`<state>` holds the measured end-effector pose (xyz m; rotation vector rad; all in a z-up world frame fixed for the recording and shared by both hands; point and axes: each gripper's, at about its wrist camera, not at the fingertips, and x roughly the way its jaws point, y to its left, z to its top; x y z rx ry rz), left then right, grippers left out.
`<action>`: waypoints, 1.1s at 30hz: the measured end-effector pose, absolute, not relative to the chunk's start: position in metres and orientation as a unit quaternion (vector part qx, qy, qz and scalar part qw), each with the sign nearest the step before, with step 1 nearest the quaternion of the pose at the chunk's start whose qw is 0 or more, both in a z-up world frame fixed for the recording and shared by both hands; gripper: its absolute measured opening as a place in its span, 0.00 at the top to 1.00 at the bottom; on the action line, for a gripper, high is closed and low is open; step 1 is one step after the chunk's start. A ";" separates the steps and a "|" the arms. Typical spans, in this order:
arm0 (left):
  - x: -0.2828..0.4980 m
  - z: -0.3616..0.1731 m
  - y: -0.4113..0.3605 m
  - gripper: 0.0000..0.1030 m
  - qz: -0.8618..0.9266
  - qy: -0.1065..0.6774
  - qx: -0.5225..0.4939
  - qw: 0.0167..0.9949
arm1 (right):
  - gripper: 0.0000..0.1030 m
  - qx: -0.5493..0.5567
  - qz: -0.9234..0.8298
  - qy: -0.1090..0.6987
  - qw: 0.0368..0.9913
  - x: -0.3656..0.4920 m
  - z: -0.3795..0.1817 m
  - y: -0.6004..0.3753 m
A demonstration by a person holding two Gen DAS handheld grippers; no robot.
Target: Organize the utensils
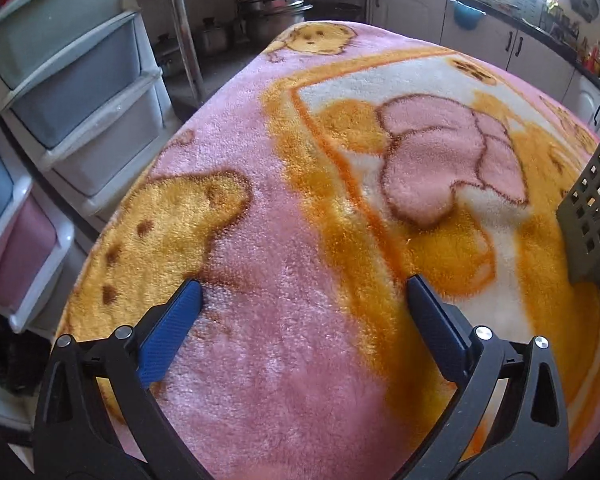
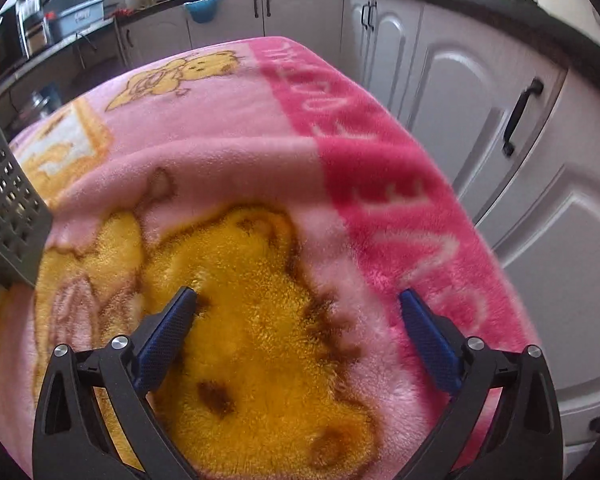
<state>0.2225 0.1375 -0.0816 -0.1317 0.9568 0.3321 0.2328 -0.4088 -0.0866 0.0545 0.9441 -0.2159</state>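
Blanket (image 1: 284,240) (pink, bear-printed) covers table amid white kitchen cabinets (image 2: 480,92).

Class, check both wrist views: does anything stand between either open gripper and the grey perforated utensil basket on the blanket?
Nothing visible does. Only bare blanket lies between the left gripper and the grey basket at its right, and between the right gripper and the basket at its left. No utensils show.
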 end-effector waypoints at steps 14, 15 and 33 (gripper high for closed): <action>0.223 -0.083 0.136 0.09 0.157 0.458 -0.066 0.872 | 0.05 0.039 -0.097 0.455 0.884 0.233 -0.085 -0.415; 0.223 -0.083 0.135 0.09 0.157 0.458 -0.065 0.873 | 0.05 0.039 -0.097 0.455 0.884 0.233 -0.085 -0.415; 0.224 -0.083 0.135 0.09 0.157 0.458 -0.066 0.873 | 0.05 0.039 -0.097 0.455 0.884 0.233 -0.086 -0.415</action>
